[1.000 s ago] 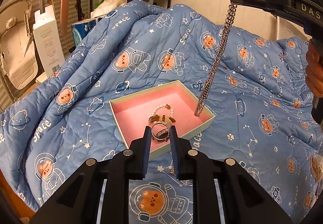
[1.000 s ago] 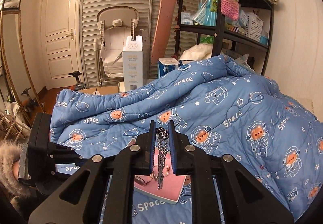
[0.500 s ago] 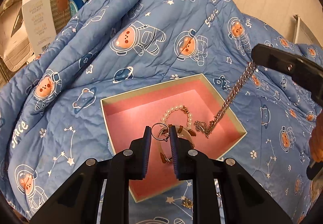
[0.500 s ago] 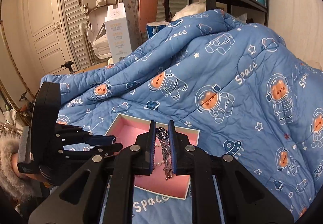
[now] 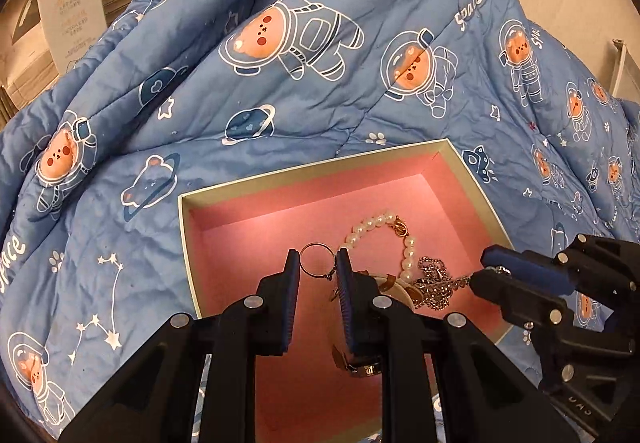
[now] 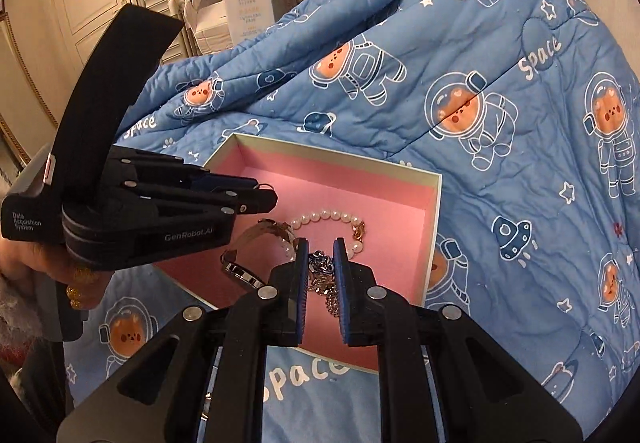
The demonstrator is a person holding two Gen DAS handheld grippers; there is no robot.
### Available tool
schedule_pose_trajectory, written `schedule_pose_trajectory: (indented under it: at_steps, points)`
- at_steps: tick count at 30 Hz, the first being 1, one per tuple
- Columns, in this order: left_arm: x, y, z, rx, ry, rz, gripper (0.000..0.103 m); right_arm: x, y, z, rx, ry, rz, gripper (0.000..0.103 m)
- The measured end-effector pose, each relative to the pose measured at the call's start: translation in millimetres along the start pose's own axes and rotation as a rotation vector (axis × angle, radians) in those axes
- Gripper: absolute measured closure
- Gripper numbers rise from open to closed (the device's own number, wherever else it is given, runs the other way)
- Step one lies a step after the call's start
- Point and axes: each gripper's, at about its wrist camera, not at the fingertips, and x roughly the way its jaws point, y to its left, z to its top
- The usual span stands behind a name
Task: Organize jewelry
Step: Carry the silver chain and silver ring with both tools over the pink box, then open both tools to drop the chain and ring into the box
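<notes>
Left fingers (image 5: pixel 318 269): pinch a thin ring (image 5: pixel 316 265) above the pink box (image 5: pixel 280 183).
Right fingers (image 6: pixel 320 263): grip the chain (image 6: pixel 325 279), pooling inside.
Stored: pearl bracelet (image 5: pixel 384 231), watch (partly hidden) (image 6: pixel 248 243).
Left: release both.

warm dim indoor light | fisheye-bent edges | dark vignette corners

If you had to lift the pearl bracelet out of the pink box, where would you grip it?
I would pinch the pearl bracelet at its far arc, coming straight down from above. That stretch lies flat and bare on the pink box floor, while its near end is tangled with the silver chain.
</notes>
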Motion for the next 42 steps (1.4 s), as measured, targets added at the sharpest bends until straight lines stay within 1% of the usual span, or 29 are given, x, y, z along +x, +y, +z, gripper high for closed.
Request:
schedule_pose_trajectory:
  at_steps: [5,8,10,14,15,16,17,18,19,20,21,22,23,24,25,26,27,29,32,34,37,42]
  points:
    - [12,7,4,-0.052,0.018,0.005,0.085,13,1,-5,-0.014,0.036,0.006,0.090]
    - [15,3,7,-0.035,0.019,0.031,0.085,20,1,-5,-0.013,0.058,-0.004,0.090]
    - [16,0,8,-0.030,0.024,0.026,0.085,23,0,-7,-0.015,0.064,-0.008,0.090]
    - [18,-4,6,-0.011,0.026,0.045,0.084,24,0,-9,-0.020,0.069,-0.031,0.087]
    - [18,-4,6,-0.010,0.028,0.044,0.083,24,0,-10,-0.023,0.066,-0.031,0.085]
    - [18,-4,6,-0.010,0.029,0.042,0.082,24,0,-11,-0.027,0.064,-0.032,0.072]
    - [19,-5,6,-0.008,0.028,0.040,0.081,23,1,-12,-0.030,0.057,-0.033,0.052]
    - [18,-5,6,-0.004,0.025,0.041,0.076,21,1,-13,-0.035,0.040,-0.040,0.045]
    - [17,-6,6,0.003,0.018,0.049,0.071,17,2,-14,-0.041,0.017,-0.051,0.044]
    - [16,-9,7,0.008,0.007,0.057,0.060,15,3,-15,-0.046,0.008,-0.054,0.044]
    - [14,-11,8,0.012,-0.003,0.060,0.053,14,4,-16,-0.044,0.007,-0.050,0.044]
    - [12,-11,9,0.013,-0.011,0.057,0.051,14,4,-17,-0.040,0.007,-0.047,0.043]
    - [9,-11,9,0.010,-0.018,0.050,0.046,12,5,-18,-0.040,0.003,-0.050,0.039]
    - [6,-10,9,0.005,-0.026,0.042,0.039,11,6,-20,-0.044,-0.003,-0.056,0.035]
    - [2,-9,9,-0.002,-0.036,0.040,0.035,9,7,-21,-0.047,-0.014,-0.064,0.027]
    - [-3,-8,9,-0.010,-0.052,0.042,0.026,7,8,-23,-0.046,-0.029,-0.074,0.023]
    - [-8,-7,7,-0.018,-0.075,0.046,0.020,4,9,-25,-0.041,-0.043,-0.079,0.022]
    - [-21,-2,3,-0.035,-0.119,0.049,0.015,-2,6,-30,-0.013,-0.065,-0.084,0.017]
    - [-41,5,-8,-0.056,-0.182,0.048,0.007,-13,4,-39,0.036,-0.083,-0.070,0.016]
    - [-55,9,-21,-0.051,-0.209,0.049,0.007,-22,3,-47,0.065,-0.089,-0.066,0.016]
    - [-70,11,-45,-0.033,-0.227,0.054,0.007,-38,1,-65,0.107,-0.102,-0.061,0.015]
    - [-87,20,-99,-0.052,-0.224,0.047,0.007,-60,-6,-102,0.162,-0.100,-0.088,0.015]
